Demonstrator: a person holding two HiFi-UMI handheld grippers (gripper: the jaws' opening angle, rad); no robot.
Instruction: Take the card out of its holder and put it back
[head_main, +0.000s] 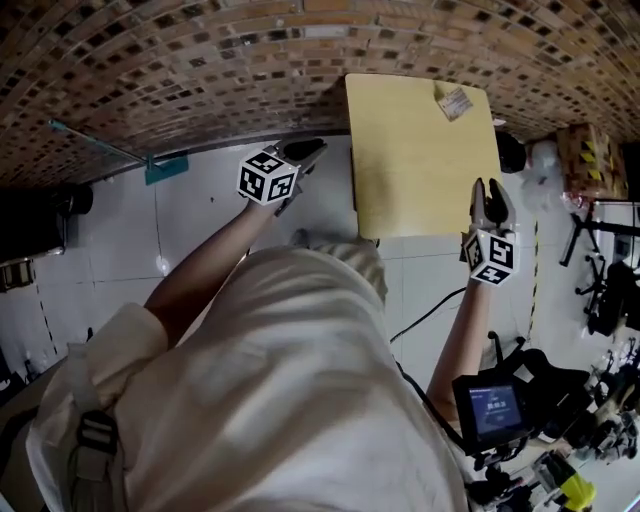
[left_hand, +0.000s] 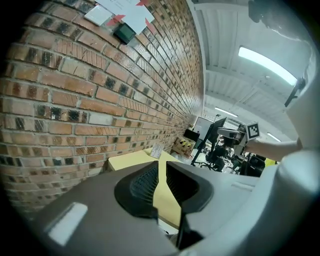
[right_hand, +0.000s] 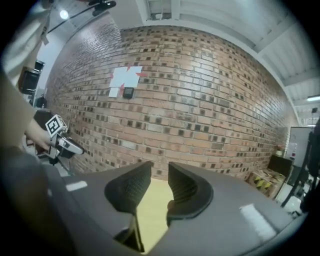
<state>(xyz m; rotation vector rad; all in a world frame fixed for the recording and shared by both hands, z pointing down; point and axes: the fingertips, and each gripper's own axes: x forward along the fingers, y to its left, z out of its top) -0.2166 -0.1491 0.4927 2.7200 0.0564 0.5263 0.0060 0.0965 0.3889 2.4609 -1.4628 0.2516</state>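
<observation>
**Left tool.** The left tool (head_main: 308, 152) is held to the left of the yellow surface (head_main: 420, 170), over the pale tiled floor (head_main: 200, 230), and is aimed toward the surface's near left corner. In the left gripper view the left tool (left_hand: 162, 175) shows its ribbed pads (left_hand: 145, 185) standing a narrow slot apart. Only the surface is visible through the slot, and nothing is gripped.

**Right tool.** The right tool (head_main: 489, 190) is positioned over the near right edge of the surface, pointing toward the brick wall (head_main: 200, 60). In the right gripper view the right tool (right_hand: 159, 182) has its jaws parted by a moderate gap. The gap is empty, and the surface is visible below it.

**Task item.** The card (head_main: 455, 102) stands in its holder at the far right corner of the surface, close to the brick wall and well apart from both tools. The left gripper view shows the card (left_hand: 156, 150) as a small pale upright item. The line between card and holder cannot be resolved.

**Surroundings.** A cardboard box (head_main: 585, 160) with yellow-and-black tape sits on the right, beyond the surface. Sheets of paper (right_hand: 125, 80) are fixed to the brick wall.
</observation>
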